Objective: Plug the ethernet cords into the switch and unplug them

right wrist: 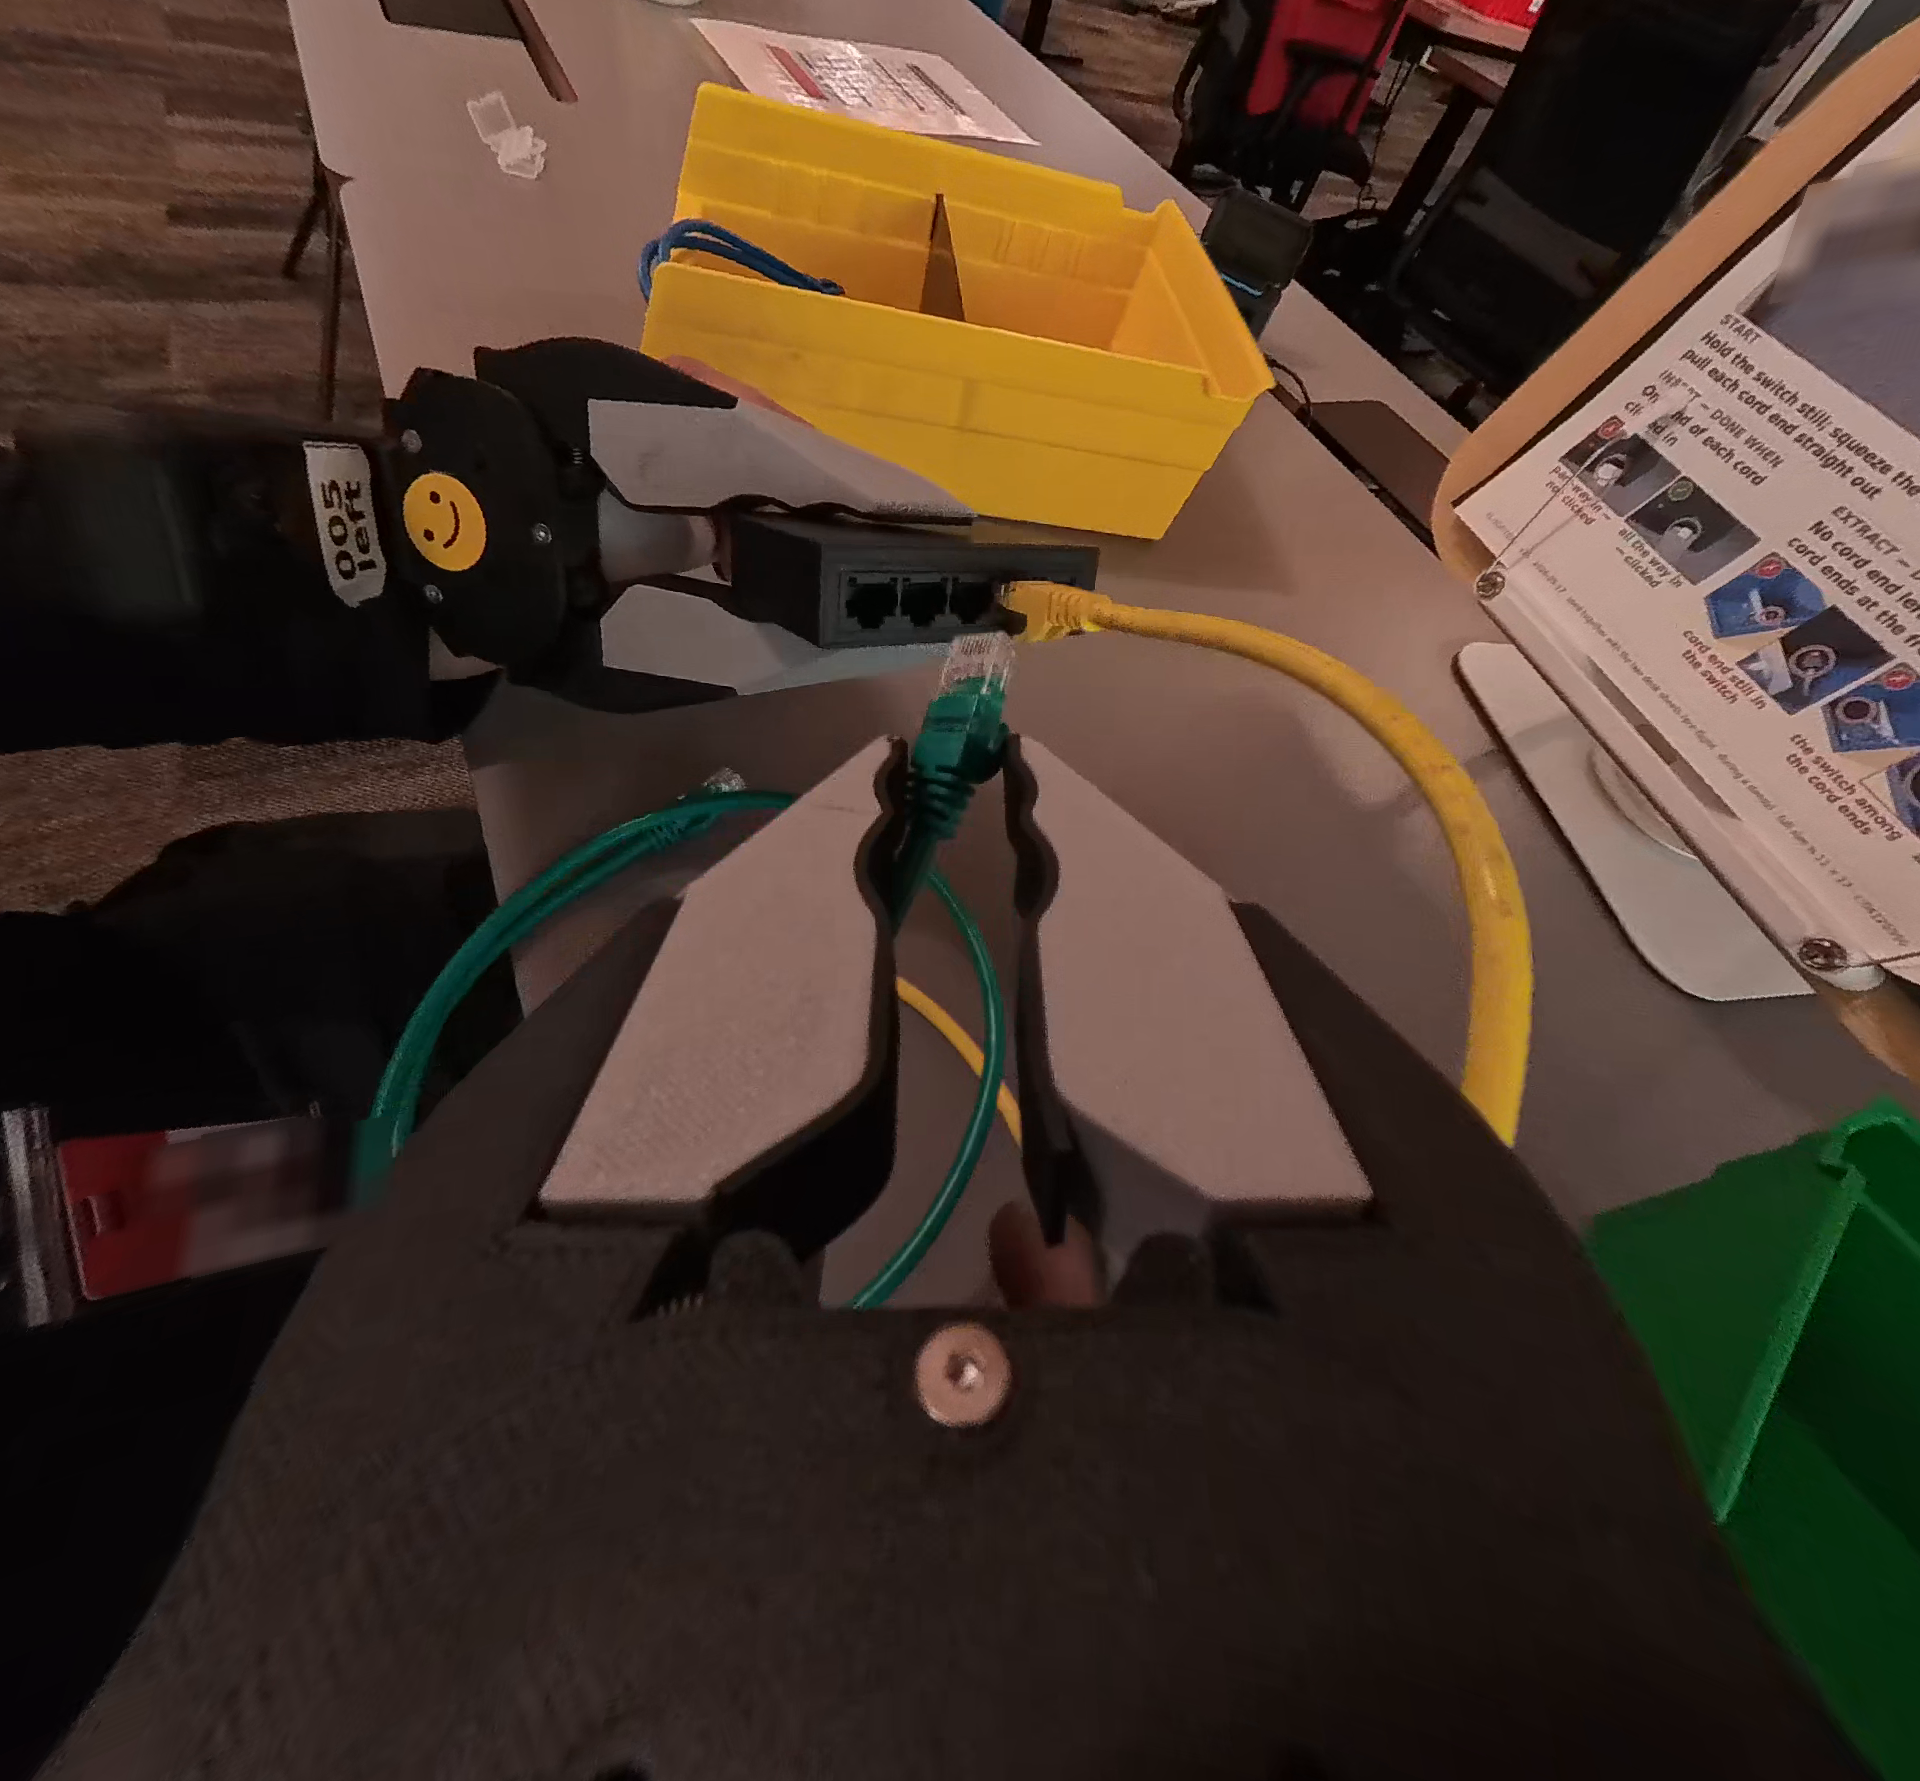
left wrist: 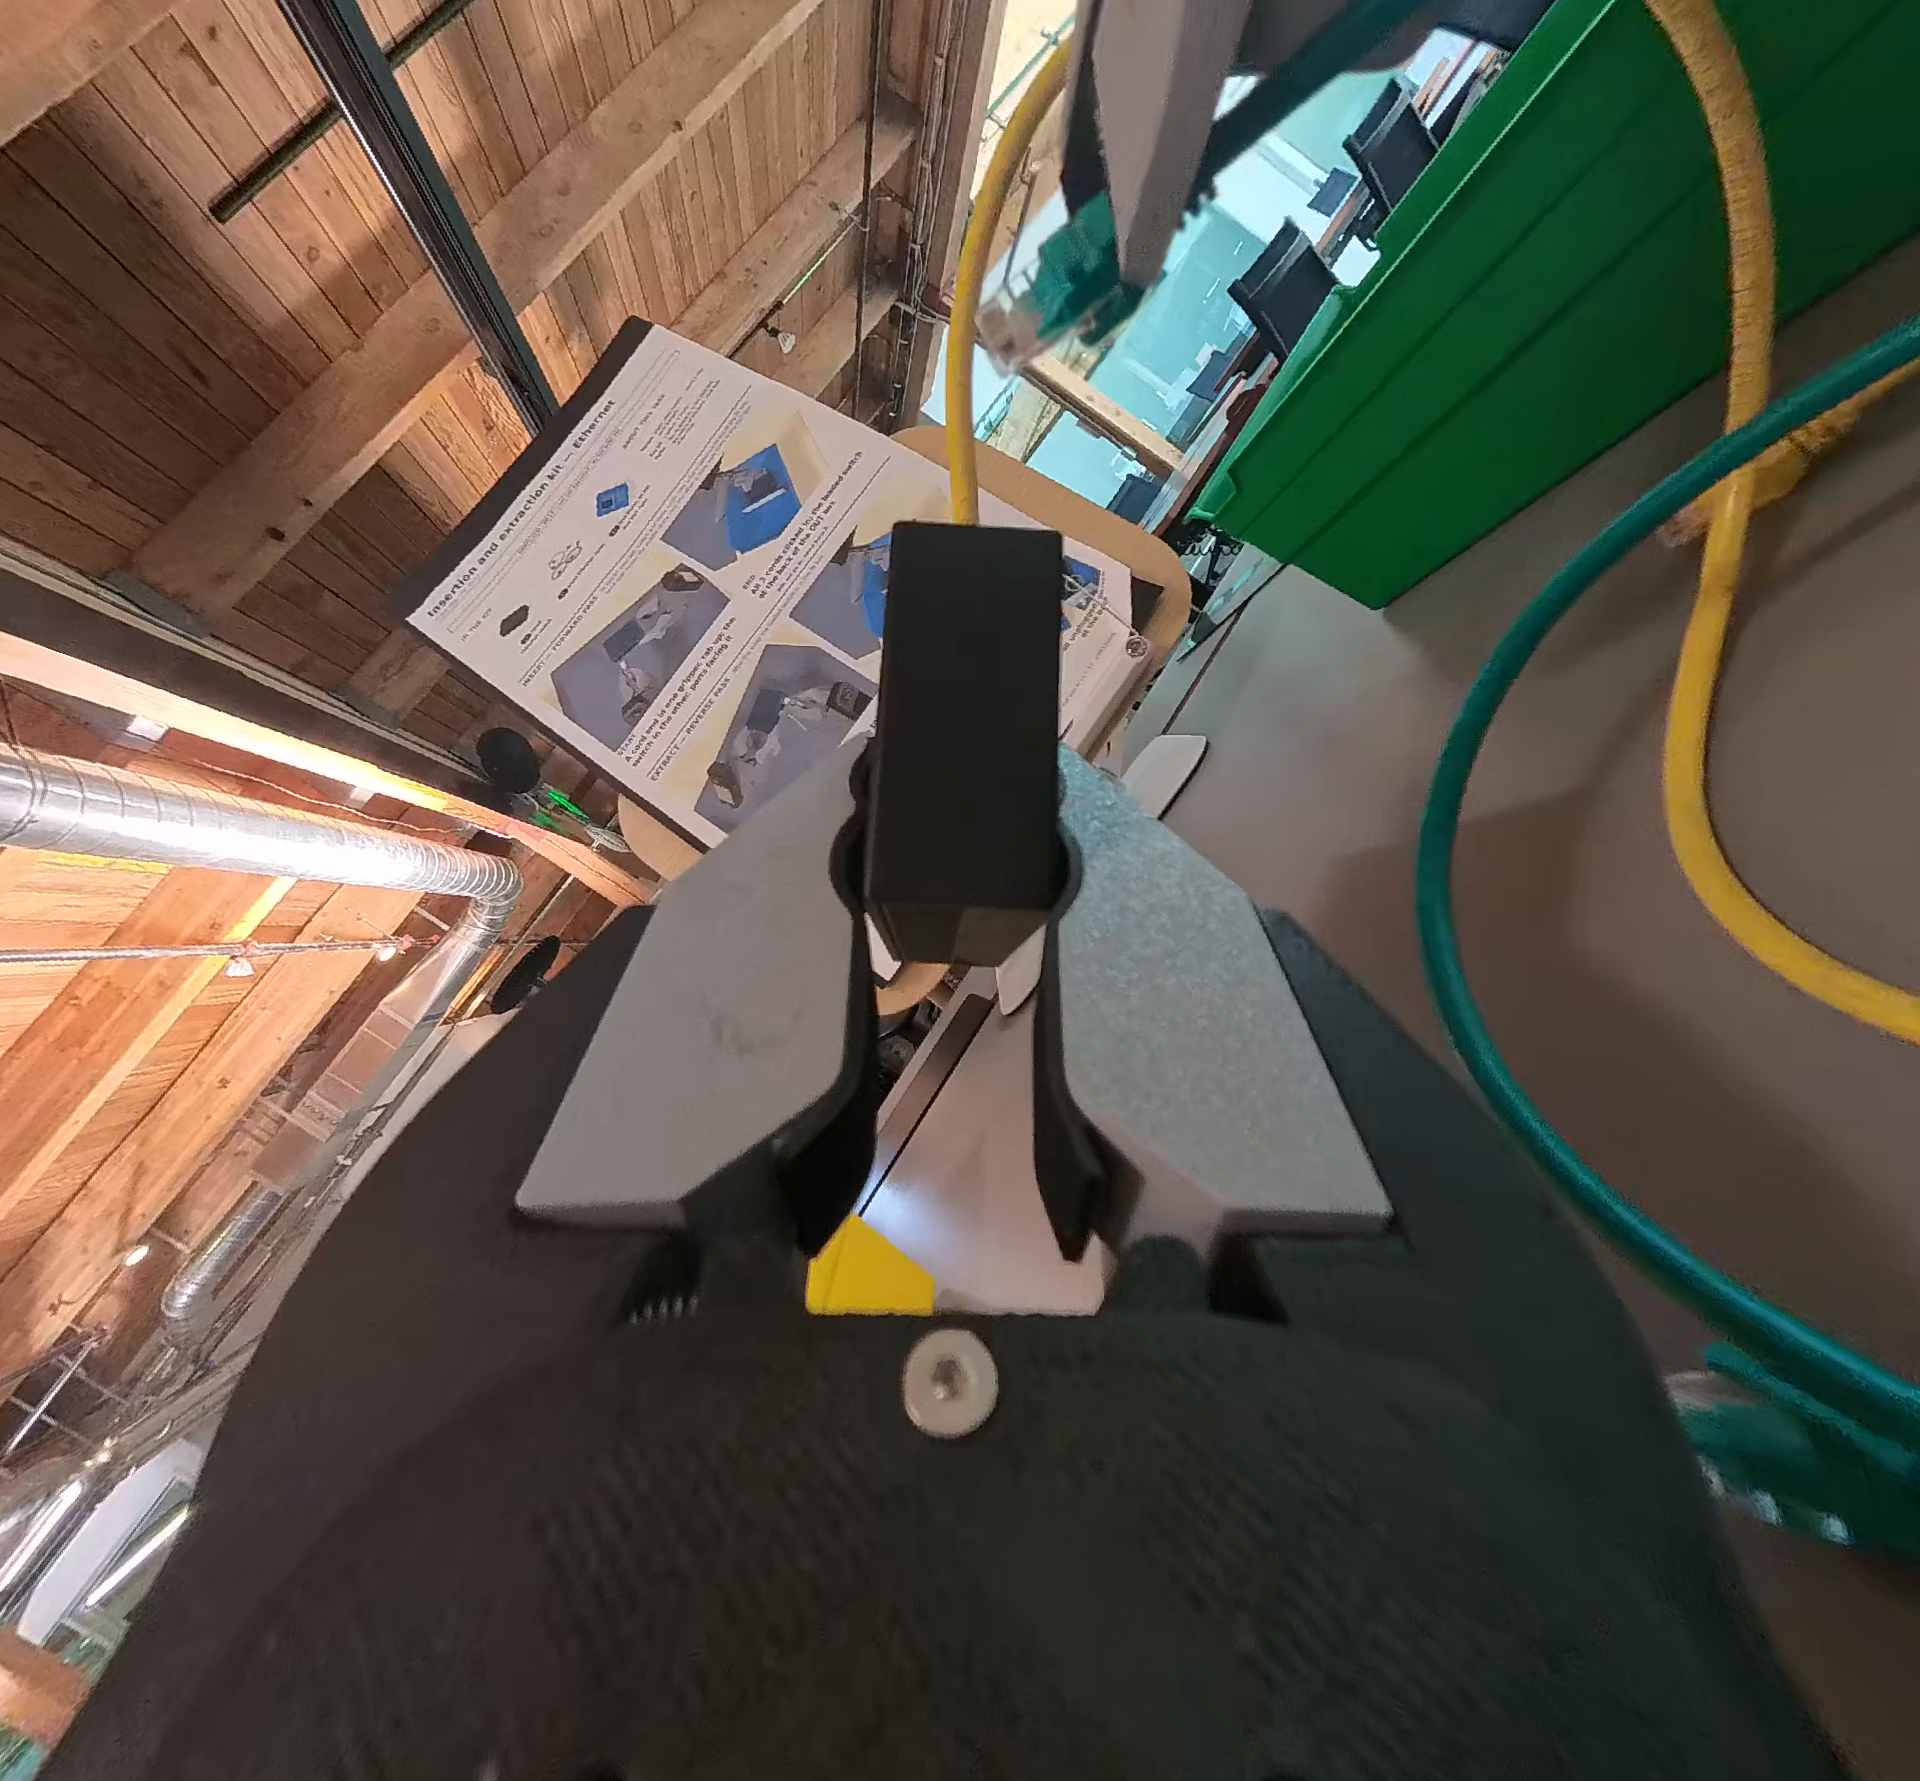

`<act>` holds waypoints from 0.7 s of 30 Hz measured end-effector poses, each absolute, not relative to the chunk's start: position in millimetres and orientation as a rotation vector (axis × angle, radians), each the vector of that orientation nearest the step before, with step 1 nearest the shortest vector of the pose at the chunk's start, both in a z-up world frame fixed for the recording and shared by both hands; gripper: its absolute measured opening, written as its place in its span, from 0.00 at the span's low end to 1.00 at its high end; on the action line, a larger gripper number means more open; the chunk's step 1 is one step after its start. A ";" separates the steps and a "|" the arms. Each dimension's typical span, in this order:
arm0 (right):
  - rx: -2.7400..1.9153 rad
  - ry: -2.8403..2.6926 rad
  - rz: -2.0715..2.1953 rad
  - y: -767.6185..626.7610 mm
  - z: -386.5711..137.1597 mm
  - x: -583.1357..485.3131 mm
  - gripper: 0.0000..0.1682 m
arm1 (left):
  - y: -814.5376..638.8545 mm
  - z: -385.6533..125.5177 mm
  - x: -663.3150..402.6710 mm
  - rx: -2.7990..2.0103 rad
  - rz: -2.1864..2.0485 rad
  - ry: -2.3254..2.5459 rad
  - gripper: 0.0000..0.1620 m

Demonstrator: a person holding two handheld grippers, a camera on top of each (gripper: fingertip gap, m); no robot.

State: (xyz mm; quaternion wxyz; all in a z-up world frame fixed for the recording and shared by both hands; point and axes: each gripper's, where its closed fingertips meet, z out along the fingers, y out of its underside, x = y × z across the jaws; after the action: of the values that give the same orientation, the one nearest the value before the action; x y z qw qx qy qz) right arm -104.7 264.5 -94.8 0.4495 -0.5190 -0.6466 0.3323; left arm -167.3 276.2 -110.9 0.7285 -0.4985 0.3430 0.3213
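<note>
My left gripper (left wrist: 961, 796) is shut on the black switch (left wrist: 961, 723) and holds it above the grey table. In the right wrist view the switch (right wrist: 914, 588) faces me with three empty ports. A yellow cord (right wrist: 1351, 723) is plugged into its rightmost port. My right gripper (right wrist: 951, 765) is shut on the plug of the green cord (right wrist: 966, 692). The plug tip is just in front of and below the ports, beside the yellow plug, not inserted. The left wrist view shows the green plug (left wrist: 1070, 287) in the right gripper (left wrist: 1101, 256) beyond the switch.
A yellow bin (right wrist: 935, 422) holding a blue cord (right wrist: 727, 261) stands behind the switch. A green bin (right wrist: 1818, 1368) is at the near right. An instruction sheet on a wooden stand (right wrist: 1714, 536) stands at the right. The green cord's other plug (left wrist: 1766, 1461) lies on the table. There is about 7 cm between the tips of the two grippers.
</note>
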 end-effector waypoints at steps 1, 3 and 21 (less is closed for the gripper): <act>-1.276 -1.604 0.804 264.9 -96.8 -105.6 0.08 | 276.4 -111.1 -167.2 -1.099 0.709 0.756 0.17; -1.265 -1.614 0.757 267.9 -101.5 -107.1 0.08 | 276.8 -111.5 -166.9 -1.099 0.715 0.760 0.17; -1.277 -1.787 0.786 256.3 -132.4 -109.6 0.08 | 267.1 -126.6 -155.6 -0.976 0.937 0.986 0.16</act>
State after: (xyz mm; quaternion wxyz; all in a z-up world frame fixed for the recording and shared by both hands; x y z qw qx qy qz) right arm -109.6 256.3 -132.4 0.3935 -0.5034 -0.7042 0.3096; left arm -155.6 267.1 -126.6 0.6695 -0.4331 0.4376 0.4156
